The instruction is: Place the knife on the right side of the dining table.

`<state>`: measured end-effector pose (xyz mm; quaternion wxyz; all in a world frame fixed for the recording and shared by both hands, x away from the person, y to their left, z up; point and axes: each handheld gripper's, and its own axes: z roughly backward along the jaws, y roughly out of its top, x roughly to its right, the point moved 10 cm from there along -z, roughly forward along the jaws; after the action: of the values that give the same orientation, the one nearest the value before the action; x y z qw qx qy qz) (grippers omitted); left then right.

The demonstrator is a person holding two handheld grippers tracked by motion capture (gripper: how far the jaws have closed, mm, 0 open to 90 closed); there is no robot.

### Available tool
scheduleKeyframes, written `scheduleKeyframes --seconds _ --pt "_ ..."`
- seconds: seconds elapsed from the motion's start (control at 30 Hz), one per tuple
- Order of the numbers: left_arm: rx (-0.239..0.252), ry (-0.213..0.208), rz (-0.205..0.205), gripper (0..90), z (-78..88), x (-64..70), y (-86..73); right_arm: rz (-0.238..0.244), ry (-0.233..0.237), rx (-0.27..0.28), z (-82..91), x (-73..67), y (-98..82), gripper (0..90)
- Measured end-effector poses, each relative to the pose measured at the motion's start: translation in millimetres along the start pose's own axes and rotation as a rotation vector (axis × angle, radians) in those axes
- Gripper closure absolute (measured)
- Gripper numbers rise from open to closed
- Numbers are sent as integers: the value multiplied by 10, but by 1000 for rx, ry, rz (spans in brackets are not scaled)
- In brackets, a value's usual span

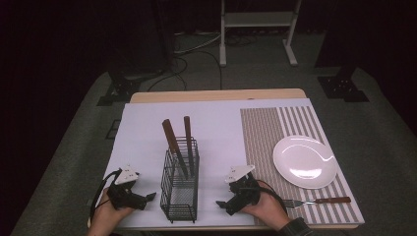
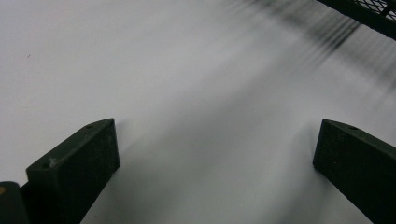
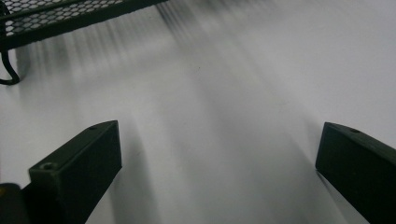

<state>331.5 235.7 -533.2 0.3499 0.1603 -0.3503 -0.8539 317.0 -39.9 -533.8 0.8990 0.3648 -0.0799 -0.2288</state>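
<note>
While both hands rest low, left gripper and right gripper spread empty fingers toward the rack.

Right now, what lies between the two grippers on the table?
In the high view, the black wire caddy stands between the left gripper and the right gripper, on the white mat, holding two wooden-handled utensils. Both grippers' jaws stand open.

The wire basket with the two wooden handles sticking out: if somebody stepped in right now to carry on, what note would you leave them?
Left gripper: open, nothing held, resting on the white mat left of the wire basket.
Right gripper: open, nothing held, right of the basket.
Two wooden-handled utensils stand in the basket.
A fork lies on the striped mat in front of the white plate.
Probably left: lay the two utensils out by the plate.
</note>
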Motion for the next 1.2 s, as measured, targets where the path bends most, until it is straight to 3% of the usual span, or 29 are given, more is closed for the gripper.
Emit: scheduleKeyframes --seconds 0.37,1.2 --pt "0 0 0 0 0 0 0 -10 0 20 103 60 158 0" --pt "-2 0 -1 0 2 0 -3 -21 8 131 361 212 608 0"
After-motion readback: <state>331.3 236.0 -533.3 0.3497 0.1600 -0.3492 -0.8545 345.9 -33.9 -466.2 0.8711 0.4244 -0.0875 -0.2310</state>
